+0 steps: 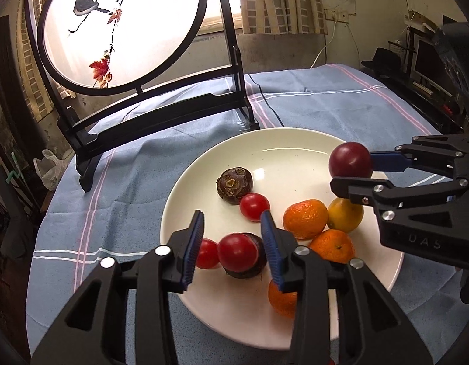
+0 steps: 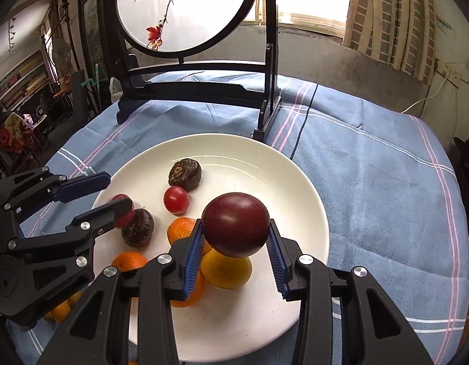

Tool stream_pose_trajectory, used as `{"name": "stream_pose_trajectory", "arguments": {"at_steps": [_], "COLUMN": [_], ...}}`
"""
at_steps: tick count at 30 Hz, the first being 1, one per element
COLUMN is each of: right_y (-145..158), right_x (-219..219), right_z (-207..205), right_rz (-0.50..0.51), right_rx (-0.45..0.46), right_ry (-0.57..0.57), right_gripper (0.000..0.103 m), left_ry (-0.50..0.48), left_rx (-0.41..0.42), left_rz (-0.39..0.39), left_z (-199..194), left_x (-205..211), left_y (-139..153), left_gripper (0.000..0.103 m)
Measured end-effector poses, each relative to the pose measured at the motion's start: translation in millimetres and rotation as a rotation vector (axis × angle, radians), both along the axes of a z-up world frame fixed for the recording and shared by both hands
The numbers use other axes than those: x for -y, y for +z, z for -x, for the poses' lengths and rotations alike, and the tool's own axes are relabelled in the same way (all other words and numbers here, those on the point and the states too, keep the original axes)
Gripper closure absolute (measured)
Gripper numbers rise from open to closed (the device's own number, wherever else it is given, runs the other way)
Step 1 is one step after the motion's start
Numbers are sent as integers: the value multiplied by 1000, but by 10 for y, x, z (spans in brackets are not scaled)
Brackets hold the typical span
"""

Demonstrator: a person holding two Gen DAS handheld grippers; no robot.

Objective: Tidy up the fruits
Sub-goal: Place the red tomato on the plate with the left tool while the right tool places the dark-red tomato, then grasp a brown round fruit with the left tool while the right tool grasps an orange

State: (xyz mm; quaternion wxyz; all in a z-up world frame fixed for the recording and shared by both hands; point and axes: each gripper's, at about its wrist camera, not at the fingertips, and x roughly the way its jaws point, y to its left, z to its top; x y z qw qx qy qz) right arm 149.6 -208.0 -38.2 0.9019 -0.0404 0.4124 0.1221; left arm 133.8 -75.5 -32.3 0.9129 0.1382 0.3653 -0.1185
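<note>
A white plate (image 1: pixel 283 149) on the blue tablecloth holds cherry tomatoes, water chestnuts, tangerines and a yellow-orange citrus (image 1: pixel 345 215). My left gripper (image 1: pixel 231 231) is open over the plate's near left, its pads either side of a cherry tomato (image 1: pixel 237 252) that sits on a dark chestnut (image 1: pixel 249 269). My right gripper (image 2: pixel 236 237) is shut on a dark red plum (image 2: pixel 235 228) and holds it above the citrus (image 2: pixel 225 269) at the plate's right. The plum also shows in the left wrist view (image 1: pixel 350 159). Another chestnut (image 1: pixel 234 185) and tomato (image 1: pixel 254 207) lie mid-plate.
A black-framed round bird-painting screen (image 1: pixel 125 27) stands on the cloth behind the plate, its foot (image 2: pixel 266 127) close to the plate's far rim. A dark cable (image 1: pixel 266 100) runs over the cloth. Blue cloth (image 2: pixel 386 188) stretches right of the plate.
</note>
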Motion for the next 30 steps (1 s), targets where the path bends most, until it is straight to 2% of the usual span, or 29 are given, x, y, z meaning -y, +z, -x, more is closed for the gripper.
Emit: {"name": "stream_pose_trajectory", "arguments": {"at_steps": [3,11,16,20,24,30], "right_y": [28,212,364,418,320,-107], "right_x": [1,20,-5,-89,-284,-658], "right_z": [-7,245,639,1115,1619,2096], "right_rz": [-8,-14,-4,-9,7,85], "right_rx": [23,63,99,115,95,-13], "right_ry": [-11,11,43,94,179,311], "right_gripper": [58,57,57,50,49,50], "left_ry": [6,27,33,37,38,39], "left_rx": [9,18,45,74,94,71], "left_rz": [6,39,58,83,84,89], "left_z": [-10,71,296,599,975,1468], "left_x": [-2,-185,-350,-524,-725,-1040], "left_y": [21,102,241,373,421,333], "left_gripper": [51,50,47,43,38,34]}}
